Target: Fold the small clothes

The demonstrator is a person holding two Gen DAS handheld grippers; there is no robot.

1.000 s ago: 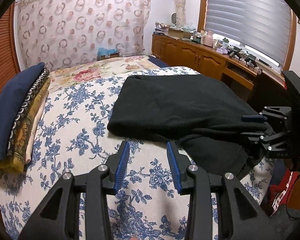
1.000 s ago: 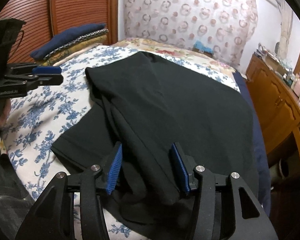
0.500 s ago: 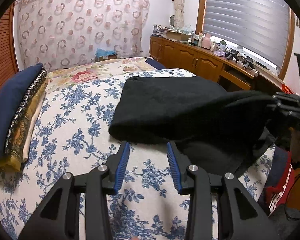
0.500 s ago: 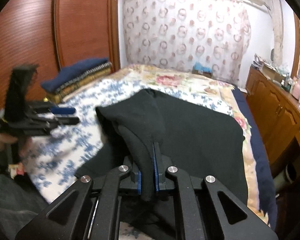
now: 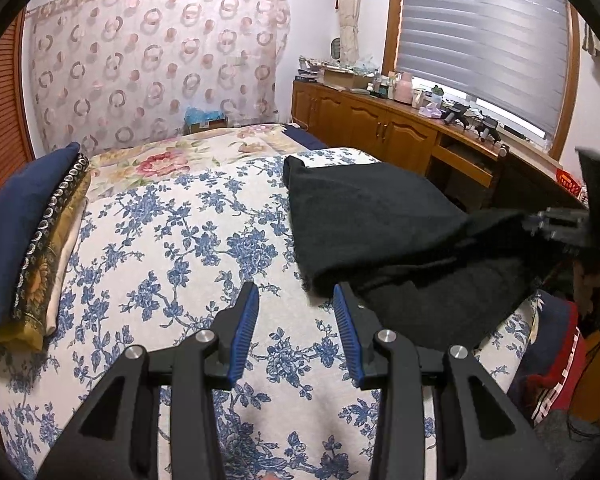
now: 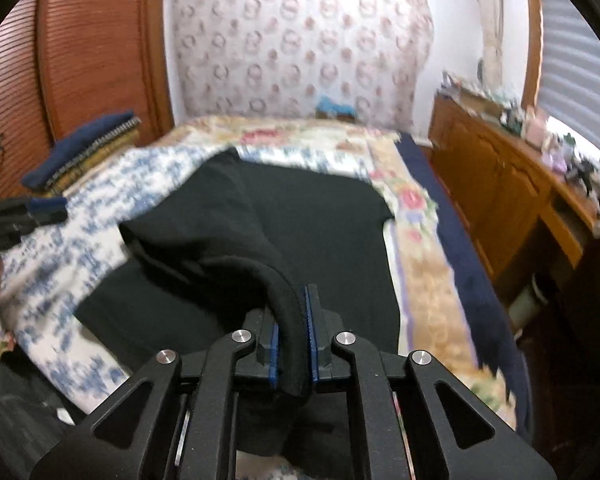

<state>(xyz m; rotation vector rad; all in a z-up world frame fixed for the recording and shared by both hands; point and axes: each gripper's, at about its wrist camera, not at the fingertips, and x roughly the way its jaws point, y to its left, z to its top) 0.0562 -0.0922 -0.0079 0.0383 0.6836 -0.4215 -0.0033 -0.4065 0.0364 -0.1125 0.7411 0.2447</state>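
**Black garment pinched and lifted at its near edge**

Black garment lies spread over the right half of the bed, on the blue-flowered cover, its far corner reaching toward the pink-flowered sheet near the head. The near part of the cloth is pulled up into a ridge that runs to the right gripper. That gripper's blue pads press on a thick fold of the black fabric from both sides; the fold stands between them and hangs down past their lower ends. Its jaws have just eased apart a little, yet the pads are against the cloth on either side and the fabric is gripped. In the left wrist view the same gripper shows at the right edge, blurred, with the black cloth stretched up to it.

The left gripper hovers over the bare flowered cover just beside the garment's near left corner. Its jaws stand partly apart with nothing between them; the right-hand finger sits close to the cloth's rolled edge, but whether it touches cannot be told.

A stack of folded clothes, navy on top with patterned and yellow layers under it, rests at the left side of the bed, well apart from the black garment. A wooden cabinet runs along the wall to the right, under a window with blinds.
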